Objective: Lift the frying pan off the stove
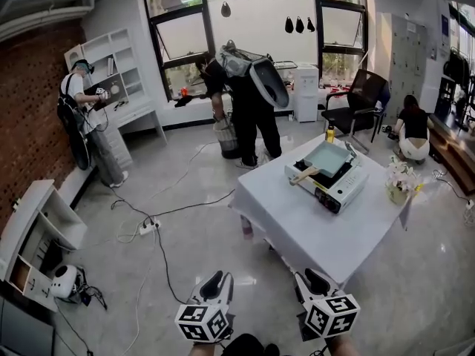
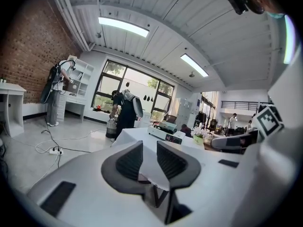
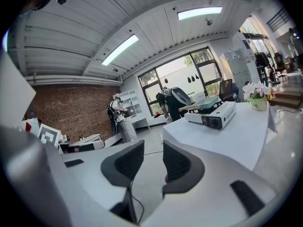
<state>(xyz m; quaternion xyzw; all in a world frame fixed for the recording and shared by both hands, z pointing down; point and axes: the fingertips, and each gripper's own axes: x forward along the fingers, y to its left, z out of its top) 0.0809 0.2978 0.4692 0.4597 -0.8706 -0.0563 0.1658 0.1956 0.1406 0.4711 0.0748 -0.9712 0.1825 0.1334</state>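
Head camera high, distant, downward; gripper cameras low, forward (stove (image 1: 341, 189) shared)

stove (image 1: 339, 191) dials too small, shelf (image 1: 56, 213) cropped

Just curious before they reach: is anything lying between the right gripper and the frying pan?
In the head view, only bare white tablecloth lies between the right gripper and the frying pan on its stove.

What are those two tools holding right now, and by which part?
Nothing. The left tool and right tool both stand open and empty; the pan sits on the stove, untouched.
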